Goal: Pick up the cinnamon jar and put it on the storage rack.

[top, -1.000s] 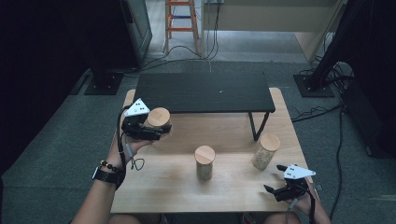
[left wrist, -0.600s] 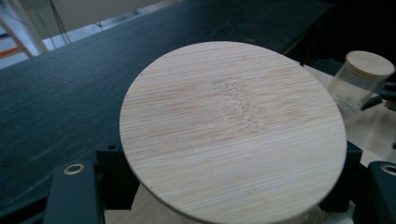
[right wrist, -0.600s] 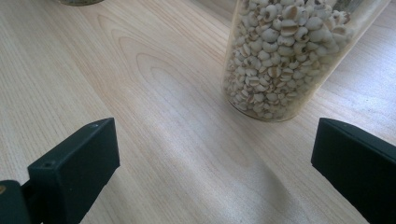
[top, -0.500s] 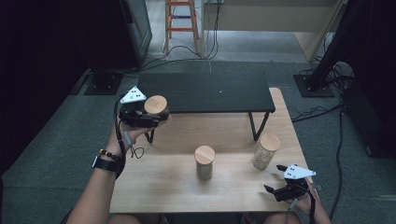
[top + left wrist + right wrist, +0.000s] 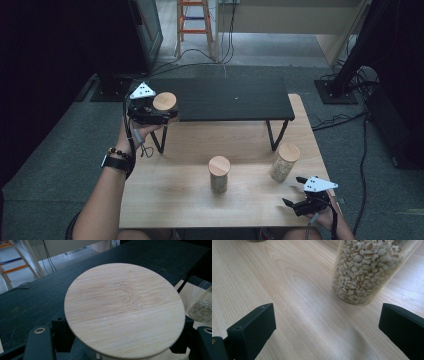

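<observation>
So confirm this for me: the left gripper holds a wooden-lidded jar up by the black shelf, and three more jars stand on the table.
Not quite: two jars stand on the table, not three, the middle jar and the grain jar, as the high view shows. The rest holds: the left gripper grips a wooden-lidded jar by the black shelf.

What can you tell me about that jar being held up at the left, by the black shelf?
The held jar is a round container capped with a flat, pale bamboo-looking lid, its grain lines plain in the left gripper view. The left gripper is shut on its body just under the lid, holding it upright at the left end of the black shelf, lifted off the wooden table. Its contents are hidden by the lid and the gripper.
</observation>
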